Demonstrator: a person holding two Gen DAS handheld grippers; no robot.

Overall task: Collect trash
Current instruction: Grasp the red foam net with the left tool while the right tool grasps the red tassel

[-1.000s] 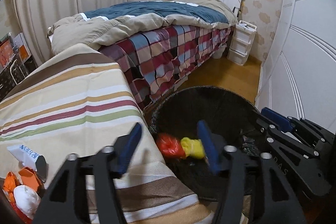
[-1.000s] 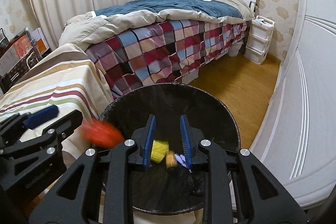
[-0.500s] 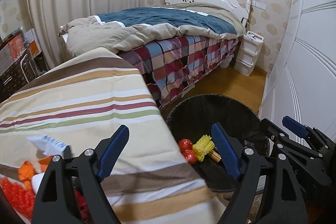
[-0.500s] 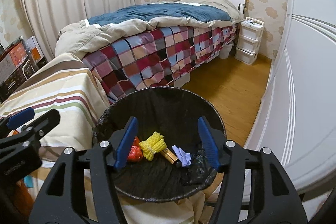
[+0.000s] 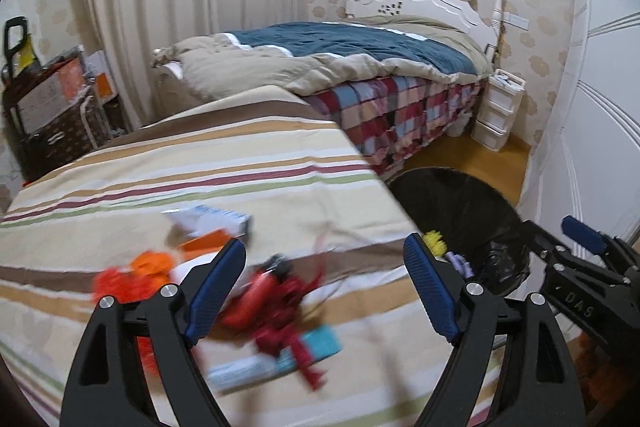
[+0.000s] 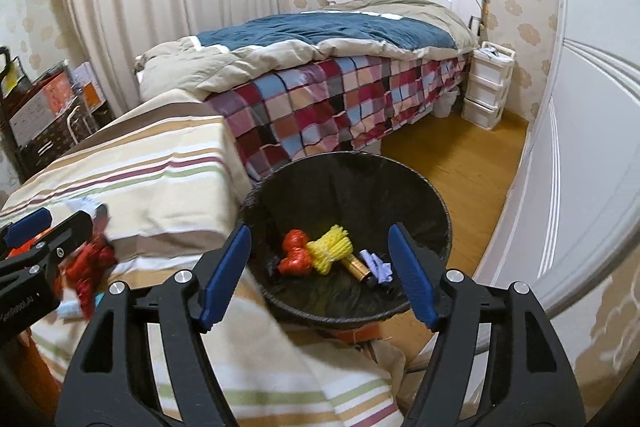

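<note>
**A:** Trash check? Red net wad (image 6: 295, 255), yellow foam net (image 6: 330, 254), gold battery (image 6: 357, 266) and purple scrap (image 6: 378, 266) all down in the black bin (image 6: 344, 183), sitting beside the tabletop's right edge. Yellow net lying long axis slanting from lower left to upper right in the right wrist view, battery slanting the other way, dark end toward the camera.

**B:** More stuff up on the striped tabletop (image 5: 200, 163) too: red mesh tangle (image 5: 280, 303), orange net (image 5: 136, 275), teal box (image 5: 280, 359), white tube (image 5: 208, 217) lying roughly crosswise. All blurry though.

**A:** Jaws? Left gripper (image 5: 324, 291) wide apart, nothing in between, over the tabletop clutter. Right gripper (image 6: 320, 271) spread too, empty, above the bin.

**B:** Versus a second back: right jaws nearly pinched then, just been opening. Left one over the bin before, now swung over to the tabletop pile; red wad mid-air then, landed now.

**A:** Room-wise: bare wood floor (image 6: 452, 155) past the bin, wardrobe (image 6: 580, 147) close on the right, bed (image 6: 340, 87) behind.
</note>
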